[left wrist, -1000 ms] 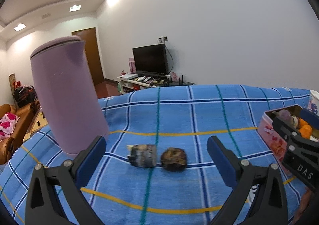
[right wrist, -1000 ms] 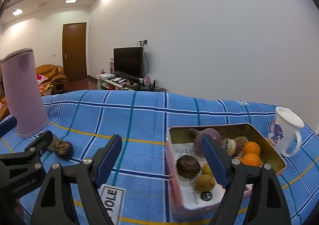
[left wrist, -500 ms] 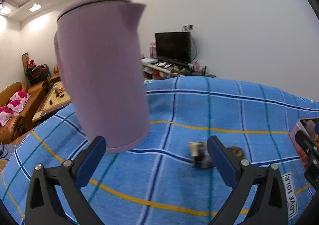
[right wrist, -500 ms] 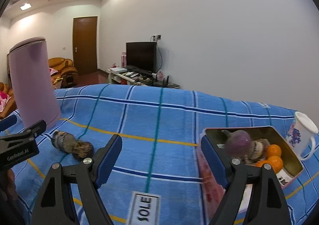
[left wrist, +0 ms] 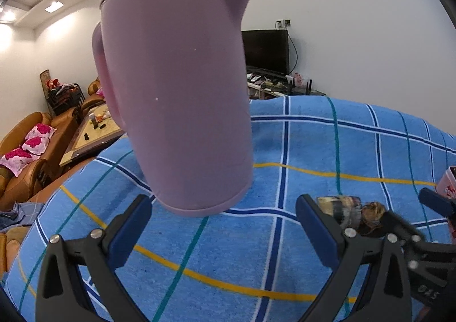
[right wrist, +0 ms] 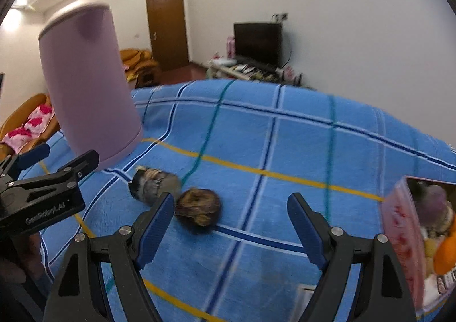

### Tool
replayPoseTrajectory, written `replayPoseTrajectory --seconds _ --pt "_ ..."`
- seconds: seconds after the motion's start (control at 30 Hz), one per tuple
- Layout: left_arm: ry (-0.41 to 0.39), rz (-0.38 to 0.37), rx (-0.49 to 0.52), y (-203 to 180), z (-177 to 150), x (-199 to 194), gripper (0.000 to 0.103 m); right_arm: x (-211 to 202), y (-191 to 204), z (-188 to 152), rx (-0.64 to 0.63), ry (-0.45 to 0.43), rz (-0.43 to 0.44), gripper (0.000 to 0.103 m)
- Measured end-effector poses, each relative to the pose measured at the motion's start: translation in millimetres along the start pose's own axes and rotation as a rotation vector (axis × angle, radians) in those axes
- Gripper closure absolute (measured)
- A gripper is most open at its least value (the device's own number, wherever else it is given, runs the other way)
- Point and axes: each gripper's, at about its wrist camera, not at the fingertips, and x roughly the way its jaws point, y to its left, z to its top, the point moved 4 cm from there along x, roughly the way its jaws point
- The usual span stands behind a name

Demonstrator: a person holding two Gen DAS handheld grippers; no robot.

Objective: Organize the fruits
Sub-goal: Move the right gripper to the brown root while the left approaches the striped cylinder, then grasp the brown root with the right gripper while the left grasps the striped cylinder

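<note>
Two dark, rough fruits lie side by side on the blue checked cloth (right wrist: 285, 151): a greyish one (right wrist: 152, 185) and a round brown one (right wrist: 199, 206). My right gripper (right wrist: 230, 220) is open, with the brown fruit just inside its left finger and untouched. At the right edge stands a pink box (right wrist: 399, 222) holding a purple fruit and orange fruits. My left gripper (left wrist: 223, 225) is open in front of the base of a tall lilac jug (left wrist: 176, 94), holding nothing. In the left wrist view the same two fruits (left wrist: 353, 208) lie beyond its right finger.
The lilac jug (right wrist: 85, 82) stands on the cloth left of the fruits. The left gripper (right wrist: 42, 188) shows at the left of the right wrist view. Beyond the table are a sofa (left wrist: 28, 151), a low table, a television (right wrist: 258, 42) and a door.
Both grippers swung left. The jug now fills the left wrist view and the fruits slid to its right. The right gripper left the box and now faces the two fruits.
</note>
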Motion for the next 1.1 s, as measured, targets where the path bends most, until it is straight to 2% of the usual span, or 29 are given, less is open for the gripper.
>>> replayPoseTrajectory --seconds 0.03,0.1,0.33,0.4,0.63,0.73,1.0,1.1 --pt "-0.003 0.005 0.007 -1 0 0 0.0 5 2 0 0.0 0.017 0.004 0.023" --pt "-0.004 0.006 0.012 -1 1 0 0.0 16 7 1 0.003 0.056 0.027 0.032" --pt "-0.011 -0.002 0.022 -7 3 -1 0.0 46 19 -3 0.001 0.179 0.057 0.048" --pt "-0.014 -0.003 0.027 -8 3 -1 0.0 48 23 -3 -0.02 0.181 0.046 0.055" --pt "-0.044 -0.018 0.041 -14 3 -5 0.0 42 24 -7 -0.024 0.175 0.031 0.057" --pt "-0.052 -0.042 0.032 -15 4 -6 0.0 31 17 -5 -0.008 0.128 -0.005 0.057" --pt "-0.065 -0.097 0.013 -18 3 -8 0.0 -21 6 -4 -0.044 -0.093 -0.17 0.057" --pt "-0.053 -0.125 0.014 -22 1 -8 0.0 -35 -4 -3 -0.034 -0.133 -0.191 0.057"
